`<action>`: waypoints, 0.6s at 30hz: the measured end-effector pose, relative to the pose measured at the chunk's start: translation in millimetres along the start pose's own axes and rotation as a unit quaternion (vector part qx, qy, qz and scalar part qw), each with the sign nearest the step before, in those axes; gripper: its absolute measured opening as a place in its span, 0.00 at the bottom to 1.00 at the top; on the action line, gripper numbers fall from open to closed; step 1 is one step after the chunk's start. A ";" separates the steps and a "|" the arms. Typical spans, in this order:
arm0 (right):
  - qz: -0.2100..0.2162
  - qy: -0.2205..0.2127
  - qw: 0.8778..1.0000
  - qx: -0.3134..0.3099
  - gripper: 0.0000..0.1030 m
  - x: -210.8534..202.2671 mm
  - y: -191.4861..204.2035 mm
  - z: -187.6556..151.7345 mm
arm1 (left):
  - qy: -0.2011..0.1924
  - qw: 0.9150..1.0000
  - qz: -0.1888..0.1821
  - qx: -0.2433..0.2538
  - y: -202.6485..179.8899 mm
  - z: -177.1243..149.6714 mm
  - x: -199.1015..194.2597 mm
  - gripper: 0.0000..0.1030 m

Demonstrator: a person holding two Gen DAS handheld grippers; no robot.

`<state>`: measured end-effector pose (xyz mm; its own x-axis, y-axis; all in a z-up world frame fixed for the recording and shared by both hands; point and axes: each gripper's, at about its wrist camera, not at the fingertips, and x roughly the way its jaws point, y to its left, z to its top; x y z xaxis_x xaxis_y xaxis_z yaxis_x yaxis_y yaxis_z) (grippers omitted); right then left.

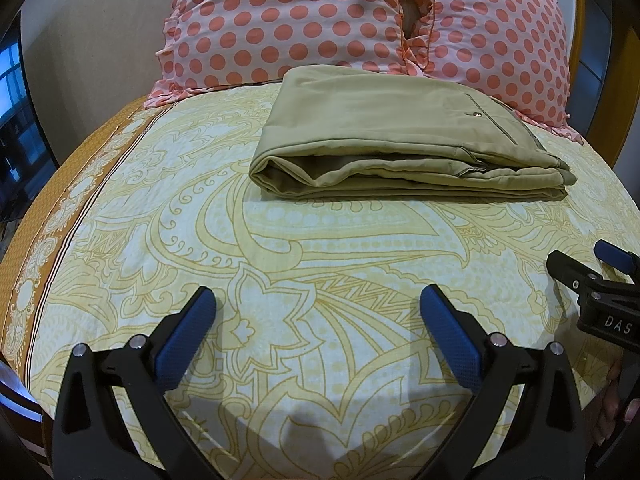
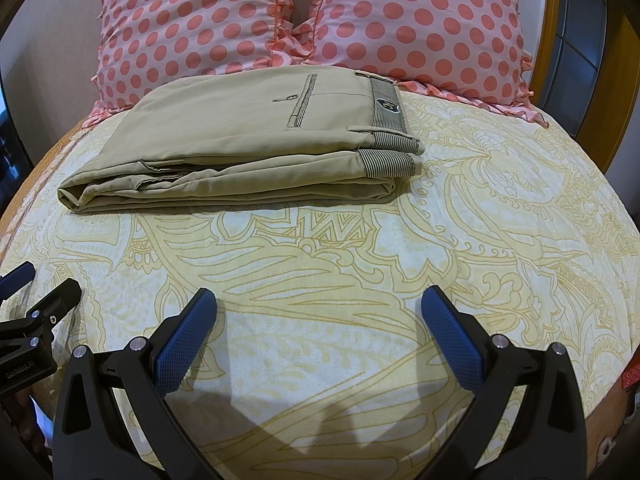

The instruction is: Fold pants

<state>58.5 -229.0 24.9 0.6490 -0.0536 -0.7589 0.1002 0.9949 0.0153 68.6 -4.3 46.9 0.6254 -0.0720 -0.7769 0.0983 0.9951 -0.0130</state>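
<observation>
Two dotted pillows (image 2: 312,20) stand at twelve o'clock behind the folded pants (image 2: 240,144) on the patterned sheet (image 2: 480,220). Left gripper (image 1: 318,300) and right gripper (image 2: 319,300) hover with fingers apart, empty.

So: one folded pair of khaki pants (image 2: 240,136), two polka-dot pillows (image 2: 192,24) (image 2: 424,24) (pink, ruffled), one bed (image 2: 440,240), two grippers (image 1: 318,328) (image 2: 319,328).

Both wrist views face pillows (image 1: 288,20), share pants (image 2: 240,140).
</observation>
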 end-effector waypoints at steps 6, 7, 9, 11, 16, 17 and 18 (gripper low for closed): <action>0.000 0.000 1.000 0.000 0.99 0.0 -0.1 -0.1 | 0.000 1.000 0.000 0.000 0.0 0.0 -0.3 0.98; 0.000 0.000 1.000 0.000 0.99 0.0 -0.1 -0.1 | 0.000 1.000 0.000 0.000 0.0 0.1 -0.3 0.98; 0.000 0.000 1.000 0.000 0.99 -0.1 -0.1 -0.2 | 0.000 1.000 0.000 -0.001 -0.1 0.1 -0.3 0.98; 0.000 0.000 1.000 0.000 0.99 -0.1 -0.1 -0.1 | 0.001 1.000 0.000 -0.001 -0.1 0.4 -0.3 0.98; 0.000 0.000 1.000 0.000 0.99 -0.1 -0.1 -0.2 | 0.002 1.000 0.000 -0.002 -0.8 0.8 -0.4 0.98; 0.000 0.000 1.000 0.000 0.99 -0.1 -0.1 -0.2 | 0.002 1.000 0.000 -0.003 -0.9 1.1 -0.2 0.98; 0.000 0.000 1.000 0.000 0.99 -0.1 -0.1 -0.2 | 0.001 1.000 0.000 -0.003 -2.1 0.4 -0.8 0.98</action>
<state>58.3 -229.1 24.8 0.6491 -0.0531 -0.7589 0.0991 0.9950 0.0151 68.2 -6.3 47.8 0.6237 -0.0712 -0.7784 0.0938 0.9955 -0.0159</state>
